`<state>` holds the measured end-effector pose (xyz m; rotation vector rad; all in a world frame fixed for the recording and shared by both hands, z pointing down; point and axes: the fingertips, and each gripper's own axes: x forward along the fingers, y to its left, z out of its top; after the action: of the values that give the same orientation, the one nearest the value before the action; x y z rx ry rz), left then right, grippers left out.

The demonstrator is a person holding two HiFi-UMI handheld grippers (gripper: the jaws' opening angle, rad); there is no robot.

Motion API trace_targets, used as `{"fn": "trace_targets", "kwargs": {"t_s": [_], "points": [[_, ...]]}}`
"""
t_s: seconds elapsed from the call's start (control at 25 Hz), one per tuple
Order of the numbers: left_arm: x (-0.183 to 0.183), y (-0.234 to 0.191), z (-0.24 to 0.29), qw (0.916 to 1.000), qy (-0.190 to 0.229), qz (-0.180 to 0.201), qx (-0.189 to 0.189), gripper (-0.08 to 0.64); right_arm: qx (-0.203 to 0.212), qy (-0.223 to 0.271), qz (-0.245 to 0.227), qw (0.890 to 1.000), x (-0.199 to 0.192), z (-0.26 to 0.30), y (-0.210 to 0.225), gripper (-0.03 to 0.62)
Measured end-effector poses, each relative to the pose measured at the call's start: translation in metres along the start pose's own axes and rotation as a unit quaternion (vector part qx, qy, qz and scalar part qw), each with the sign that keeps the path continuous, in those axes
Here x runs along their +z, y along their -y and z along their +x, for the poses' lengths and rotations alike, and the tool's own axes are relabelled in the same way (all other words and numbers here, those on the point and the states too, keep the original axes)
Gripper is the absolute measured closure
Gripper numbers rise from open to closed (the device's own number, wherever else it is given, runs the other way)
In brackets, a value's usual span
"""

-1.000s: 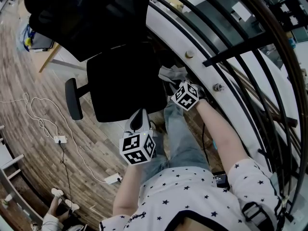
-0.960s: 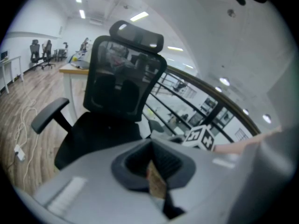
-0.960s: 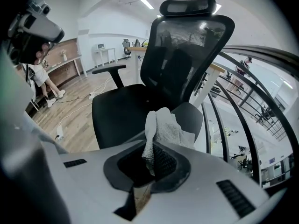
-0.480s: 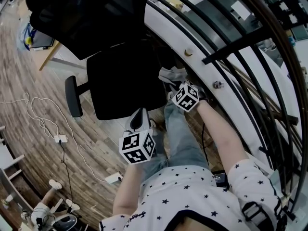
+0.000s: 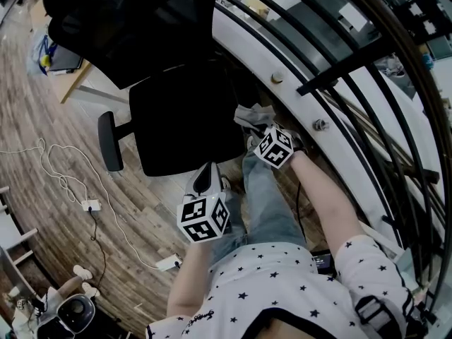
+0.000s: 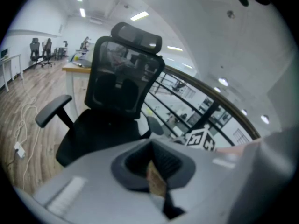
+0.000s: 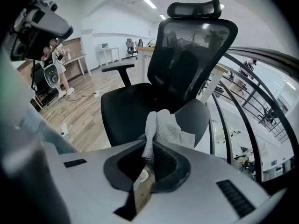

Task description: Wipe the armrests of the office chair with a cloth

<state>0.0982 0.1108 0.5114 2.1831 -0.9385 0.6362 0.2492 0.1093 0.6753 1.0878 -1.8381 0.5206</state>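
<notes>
Beside chair point(image 5: 187, 122) | right claw point(image 7: 148, 155) pinching cloth point(image 7: 163, 125) near armrest point(image 7: 196, 115) | left claw point(image 6: 156, 171) jaws together, empty | best: press cloth flat on armrest, wipe end to end, avoid bunching

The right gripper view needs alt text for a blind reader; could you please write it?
The right gripper is shut on a grey cloth, in front of a black office chair. One armrest sits just behind the cloth; a railing curves at right.
</notes>
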Motion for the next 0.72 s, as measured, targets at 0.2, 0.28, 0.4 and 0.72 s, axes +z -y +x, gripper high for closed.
{"fn": "trace_targets", "kwargs": {"t_s": [0.2, 0.28, 0.4, 0.72], "points": [[0.001, 0.000, -0.002, 1.0000, 0.001, -0.002, -0.003, 0.554, 0.007, 0.000, 0.009, 1.000, -0.001, -0.003, -0.008, 0.566], [0.002, 0.000, -0.002, 1.0000, 0.001, -0.002, -0.005, 0.554, 0.006, -0.001, 0.011, 1.000, -0.002, -0.002, -0.008, 0.566], [0.003, 0.000, -0.003, 1.0000, 0.003, -0.001, -0.006, 0.554, 0.005, -0.004, 0.013, 1.000, -0.002, -0.002, -0.008, 0.566], [0.008, -0.006, -0.011, 0.9999, 0.010, -0.001, -0.006, 0.554, -0.025, 0.011, 0.059, 0.998, 0.004, -0.008, -0.009, 0.566]]}}
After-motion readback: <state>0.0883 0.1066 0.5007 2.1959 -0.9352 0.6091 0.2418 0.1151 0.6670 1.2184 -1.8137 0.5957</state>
